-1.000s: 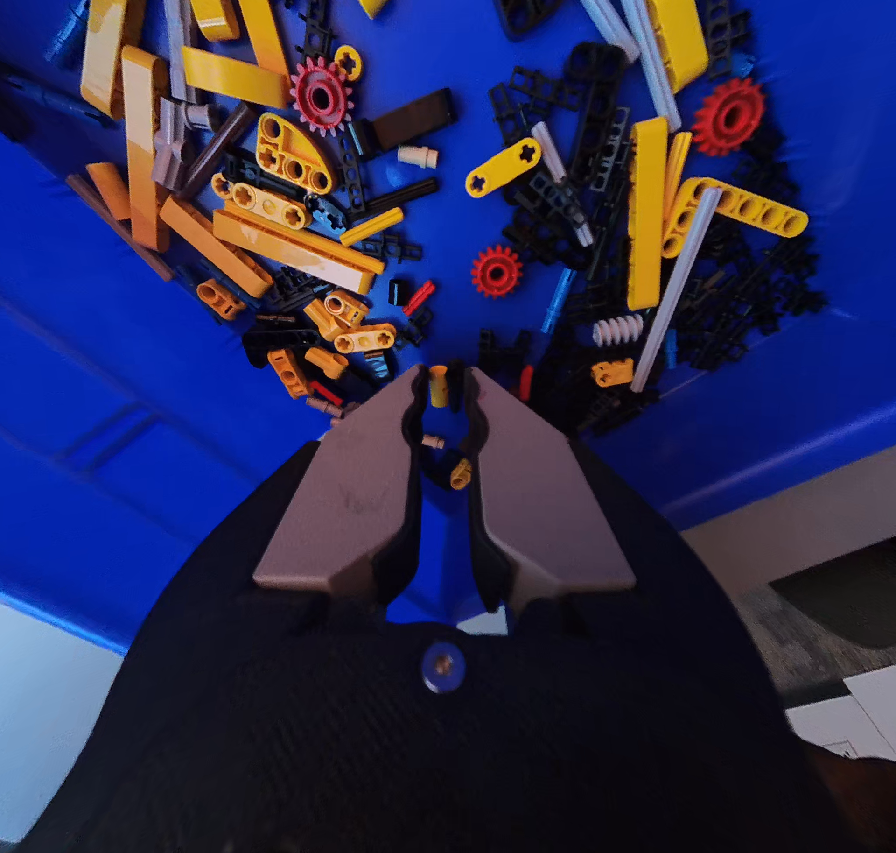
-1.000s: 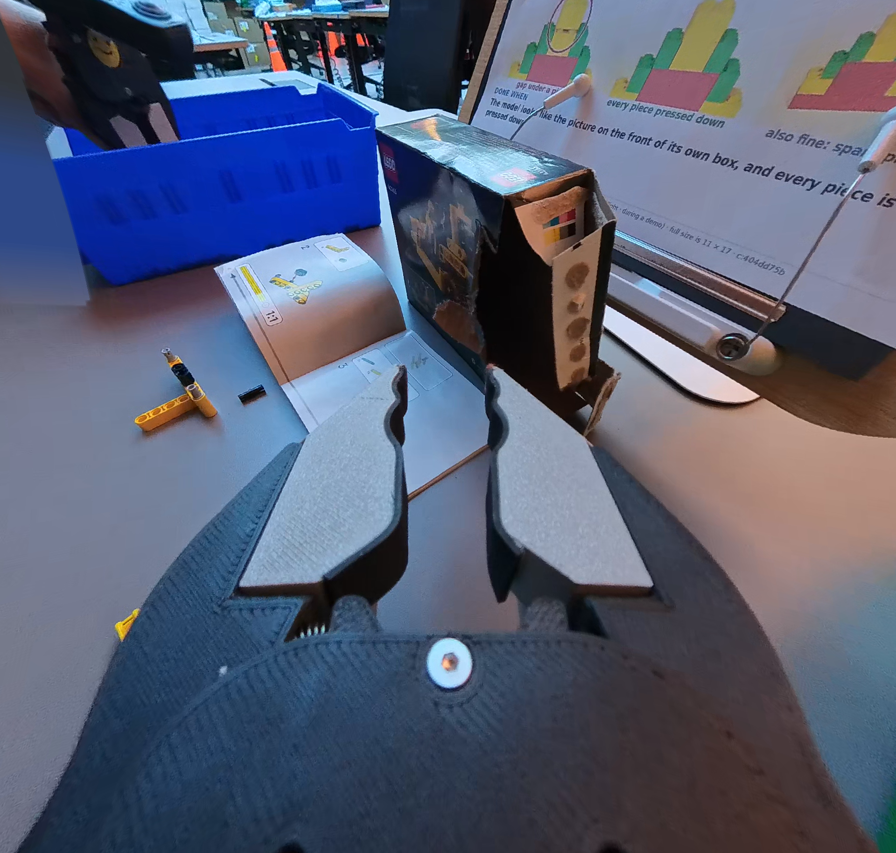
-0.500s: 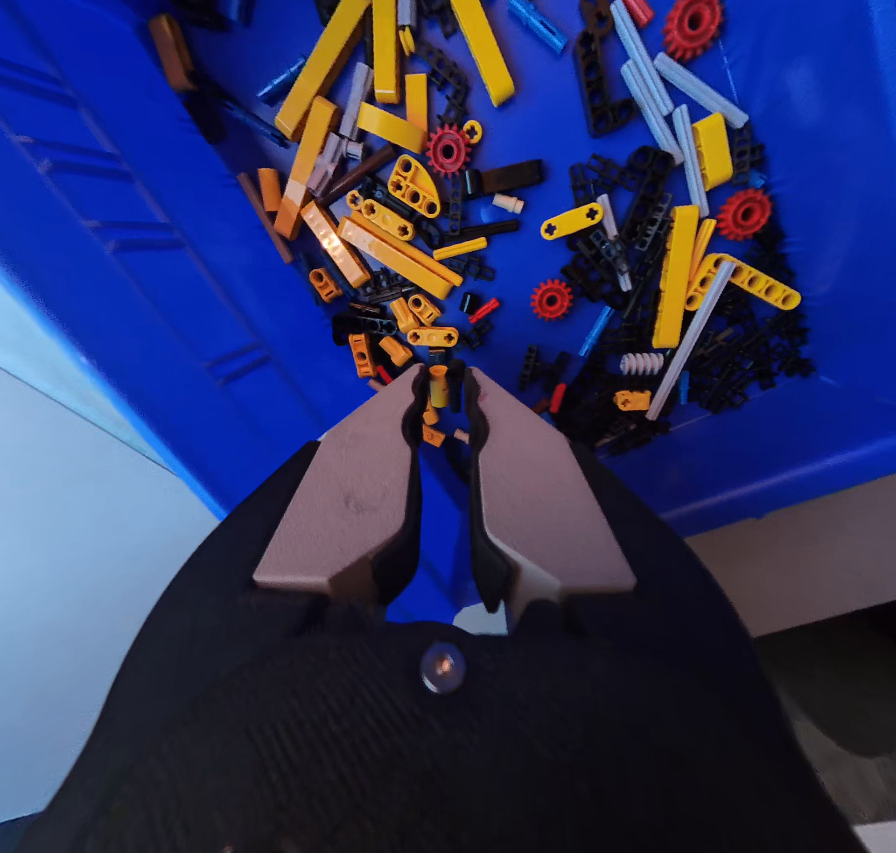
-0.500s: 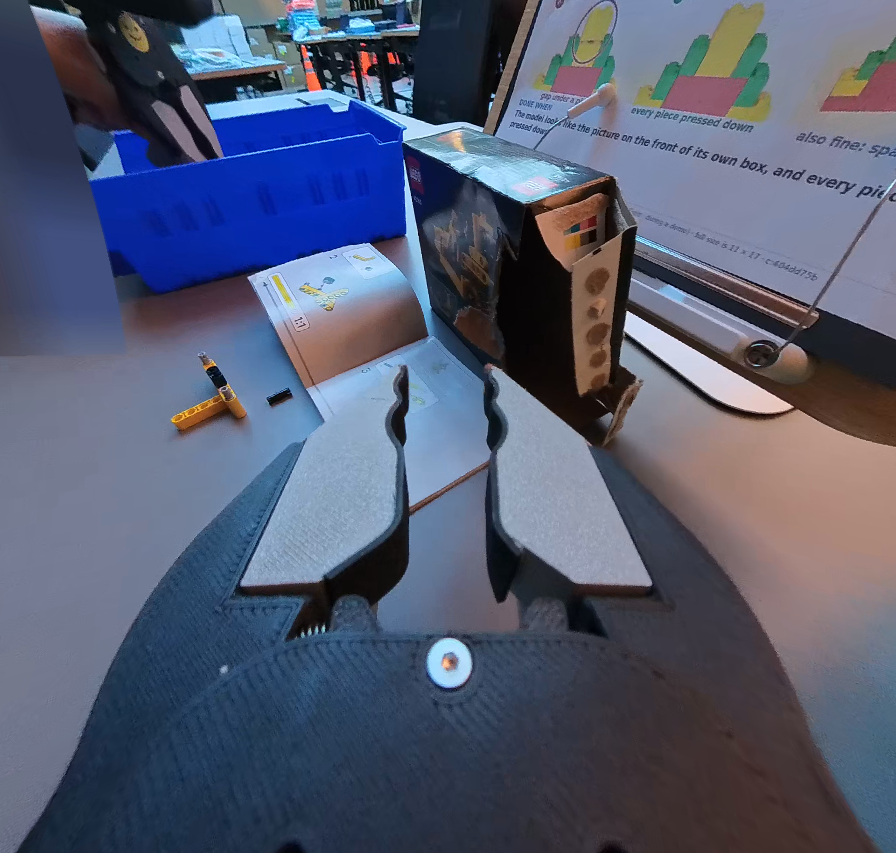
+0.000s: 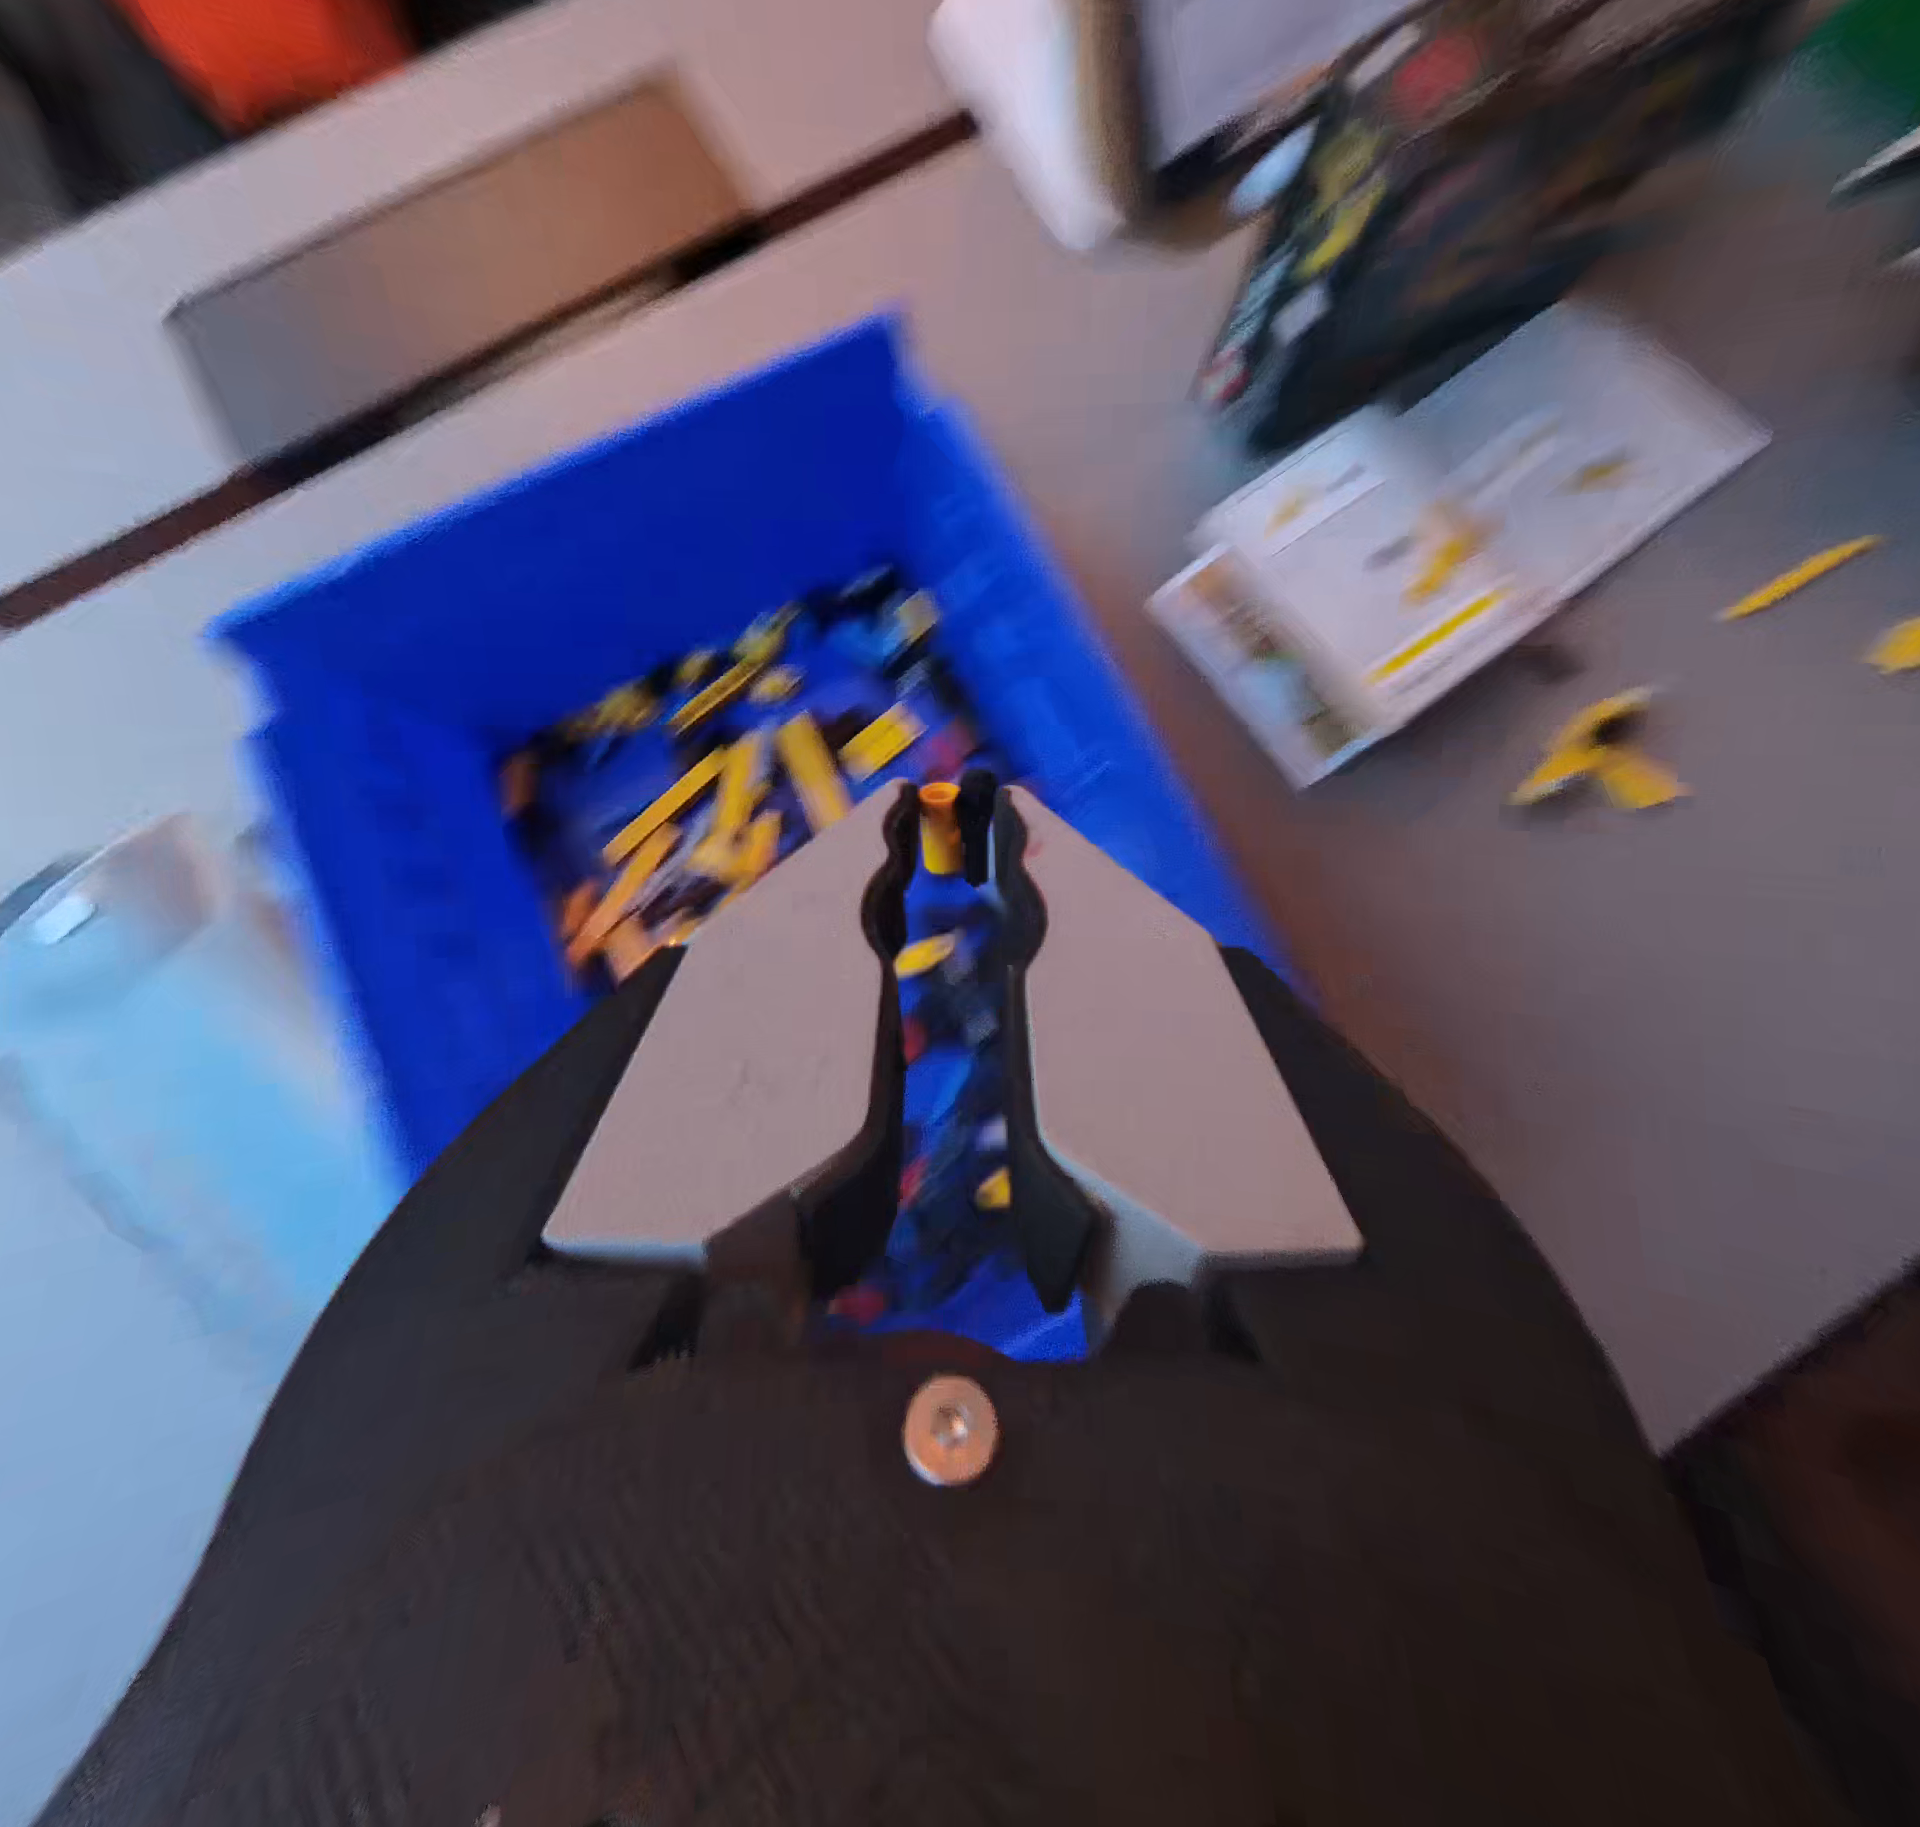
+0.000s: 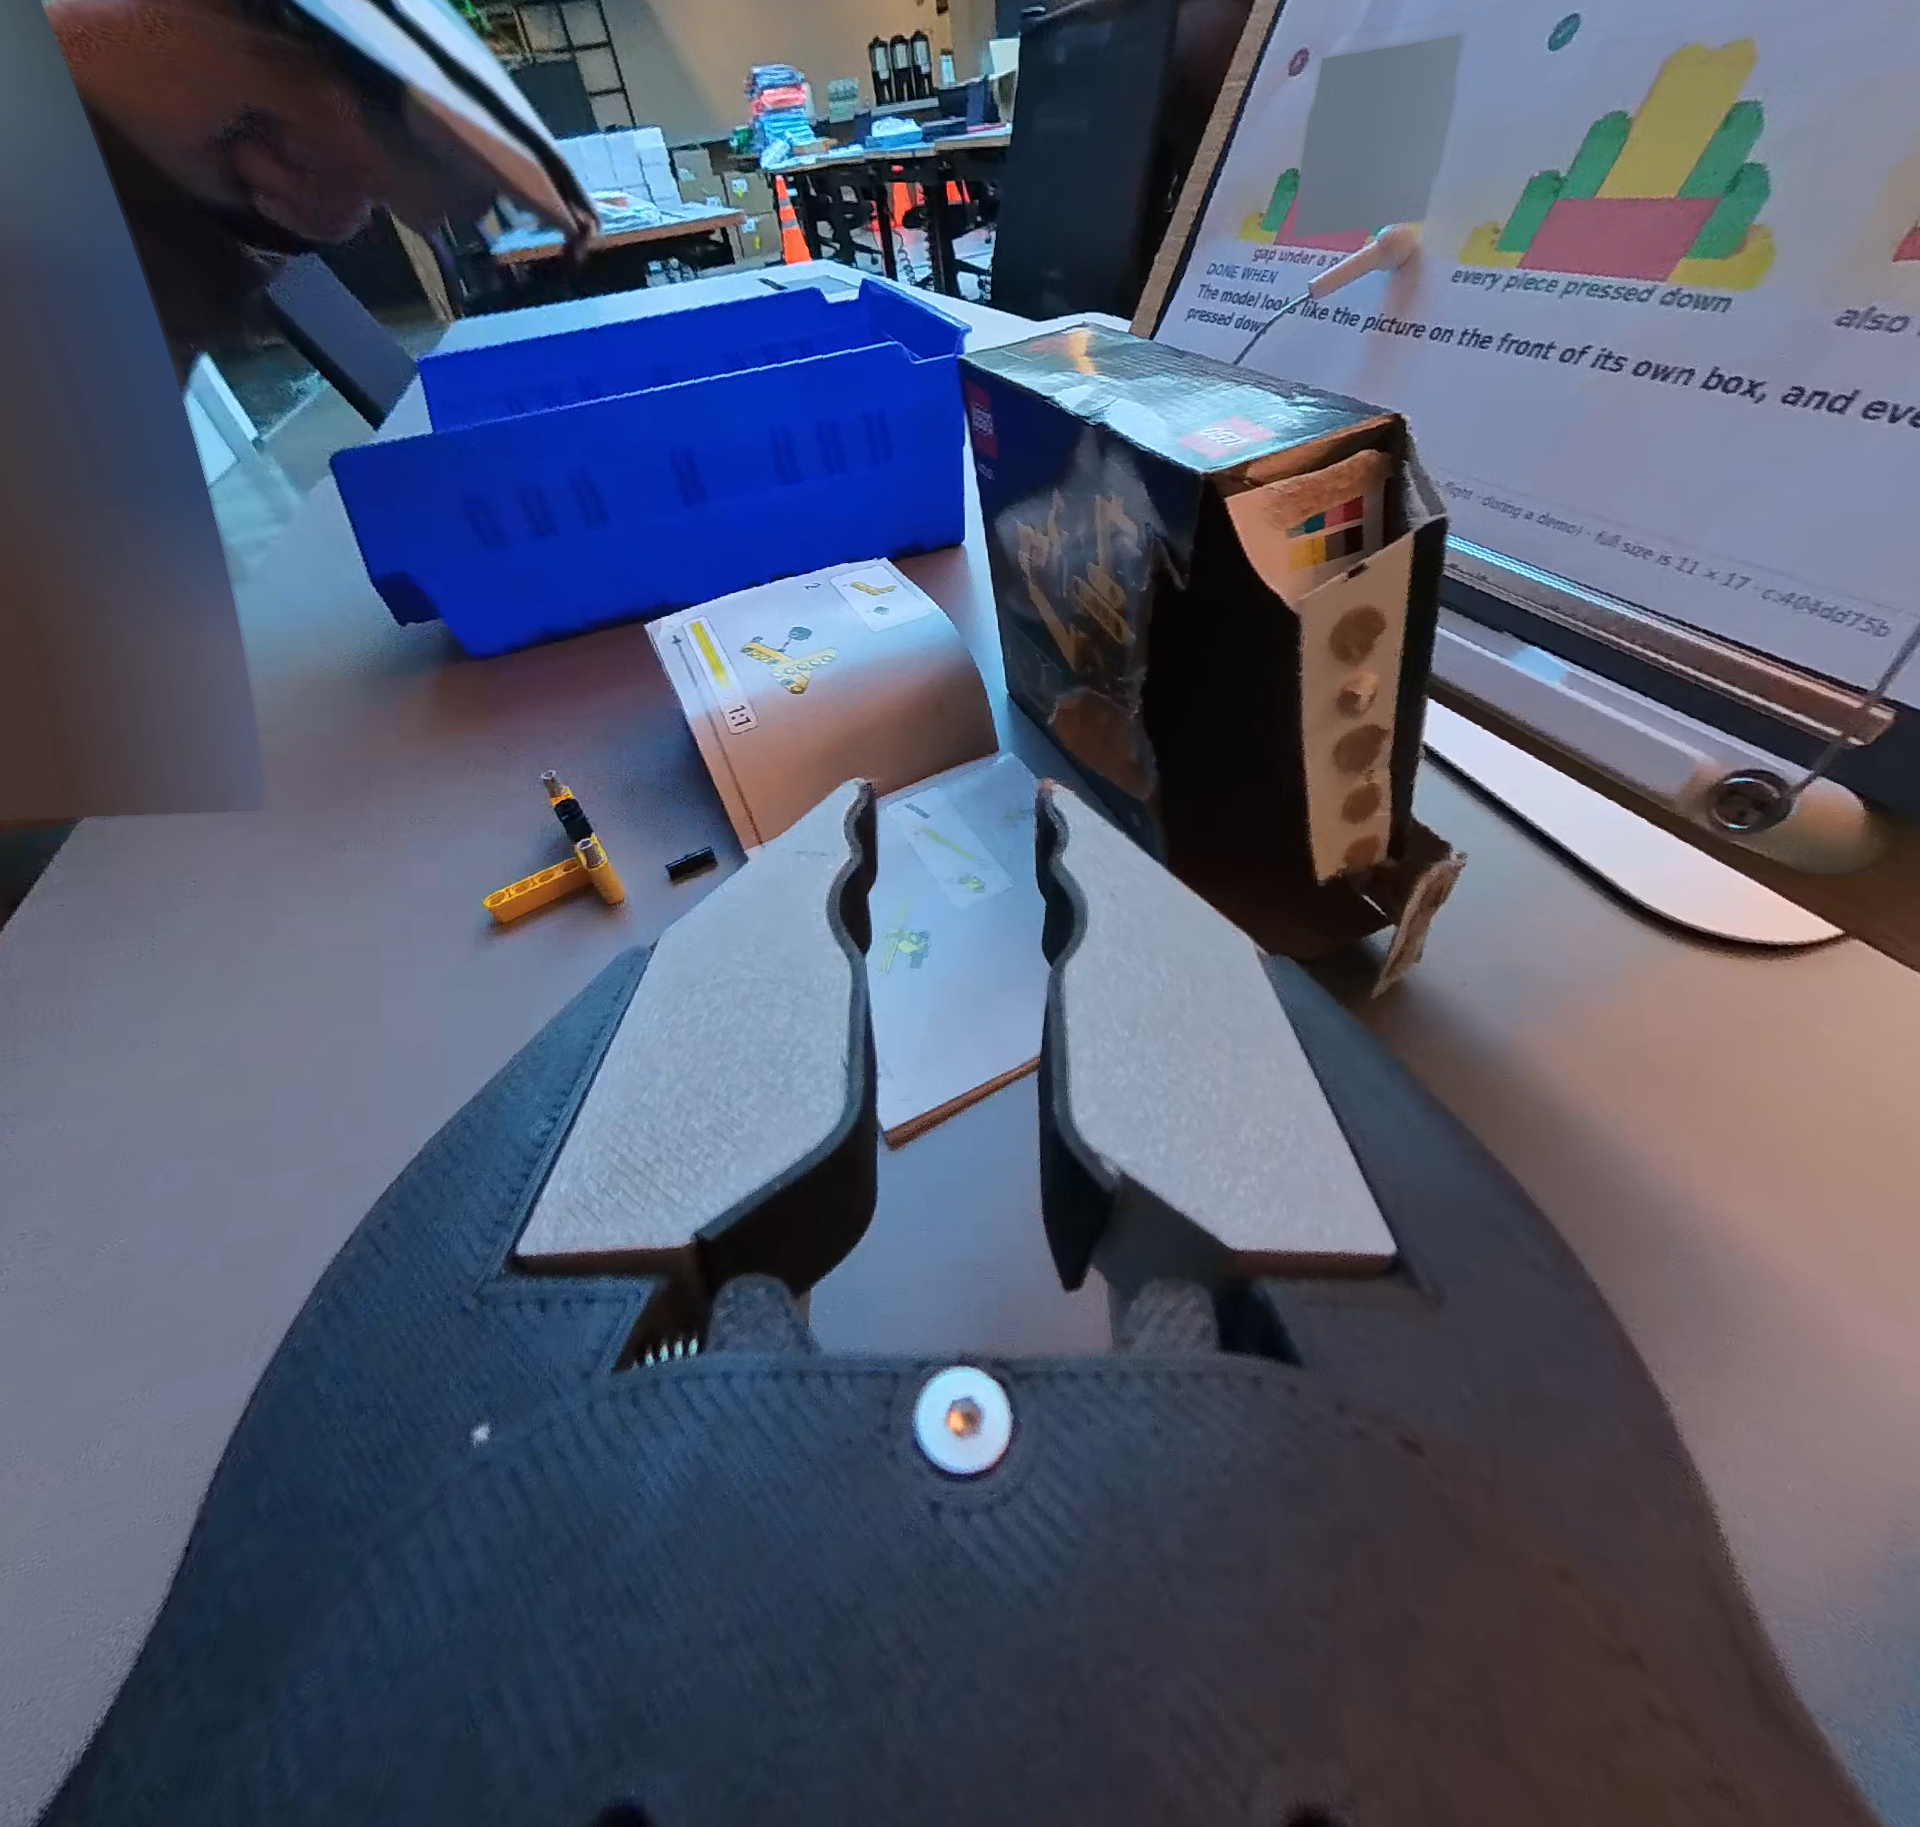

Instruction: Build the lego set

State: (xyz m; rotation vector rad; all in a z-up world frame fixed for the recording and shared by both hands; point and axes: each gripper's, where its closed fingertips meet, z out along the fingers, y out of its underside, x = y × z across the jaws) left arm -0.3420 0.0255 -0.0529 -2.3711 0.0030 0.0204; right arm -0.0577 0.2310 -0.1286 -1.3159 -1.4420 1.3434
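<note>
Lifted since the earlier frames, the left claw now hangs high above the blue bin, pinching a small orange piece and a black piece at its tips. Over the worktop, the right claw gapes empty above the instruction booklet, with a yellow assembly lying nearby.

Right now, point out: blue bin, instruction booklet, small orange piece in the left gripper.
blue bin [image 6: 665, 510], right wrist view, on its near side wall.
instruction booklet [image 6: 831, 697], right wrist view, on the curled upper page.
small orange piece [image 5: 939, 828], left wrist view, on its body between the fingertips.
</note>
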